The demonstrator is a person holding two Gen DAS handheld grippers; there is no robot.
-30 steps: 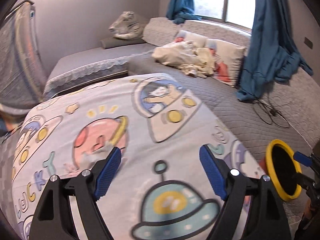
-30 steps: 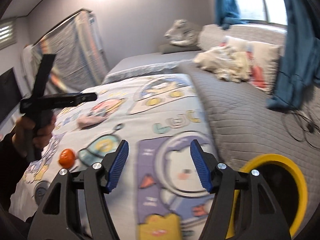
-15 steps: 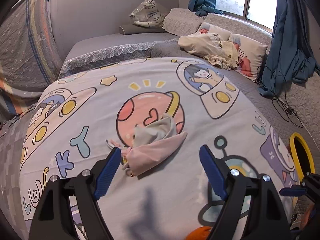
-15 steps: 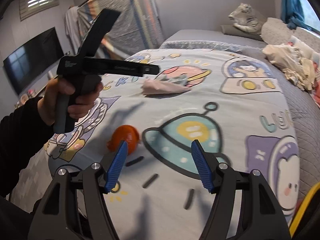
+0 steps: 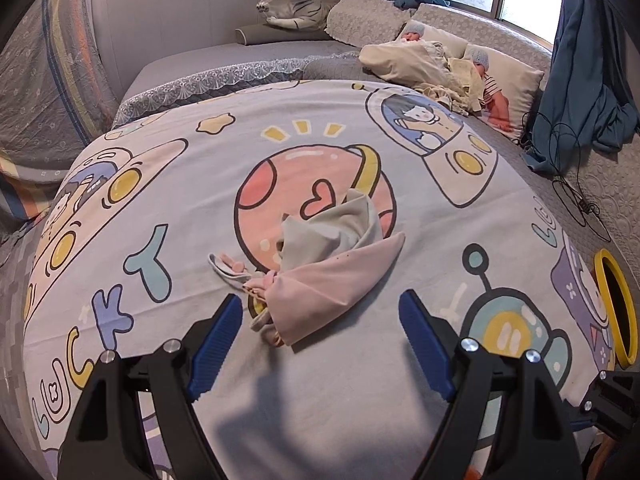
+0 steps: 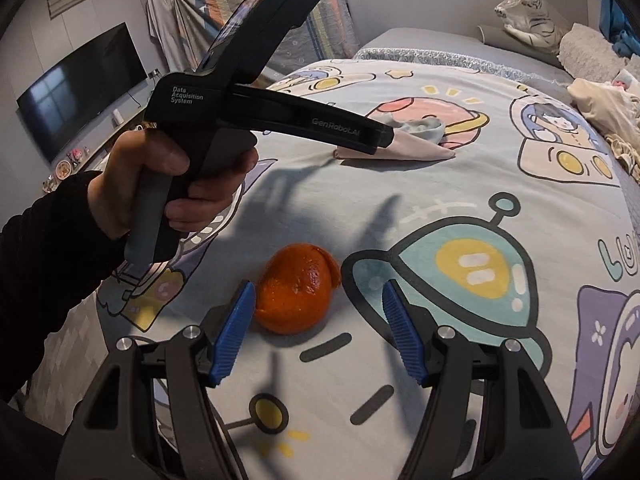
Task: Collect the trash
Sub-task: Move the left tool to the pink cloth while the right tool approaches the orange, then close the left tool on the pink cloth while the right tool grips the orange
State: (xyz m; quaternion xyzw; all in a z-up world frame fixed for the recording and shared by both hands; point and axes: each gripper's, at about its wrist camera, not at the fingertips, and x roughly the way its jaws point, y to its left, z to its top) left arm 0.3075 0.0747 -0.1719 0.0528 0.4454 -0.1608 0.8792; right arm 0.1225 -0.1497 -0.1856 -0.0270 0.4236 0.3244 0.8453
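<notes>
Over the bed, the left tool tilts downward, released, jaws wide and empty; the crumpled cloth lies just ahead between its fingers. A left hand in a dark sleeve grips its handle. Further right, the right tool also slants down, released, with the orange peel just ahead, beside its left finger. Whether that finger touches it is unclear. A yellow-rimmed bin is cut off at right.
</notes>
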